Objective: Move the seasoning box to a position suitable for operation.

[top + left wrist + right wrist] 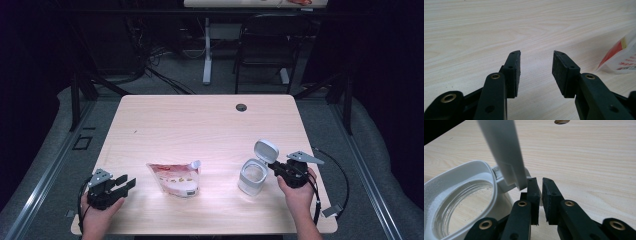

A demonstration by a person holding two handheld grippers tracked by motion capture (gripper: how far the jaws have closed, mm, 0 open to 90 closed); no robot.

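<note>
Wood table (200,125): jar (251,177) lid (266,150) flipped up; right gripper (539,181) nearly together, empty, at hinge. Left gripper (536,63) apart, idle. Next: grab pouch (176,178) at its 3 o'clock, pour.

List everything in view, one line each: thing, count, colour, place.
container: one, clear with white rim, right part of the table, hinged lid standing open
pouch: one, white and red with a spout, lying at the table's front middle
table: one, pale wood, with a dark cable hole near its far edge
chair: one, black, on the floor beyond the table
left gripper: one, black, front left of the table, jaws apart with nothing between them
right gripper: one, black, beside the container's hinge, jaws nearly together, nothing between them
hands: two, at the table's near edge
</note>
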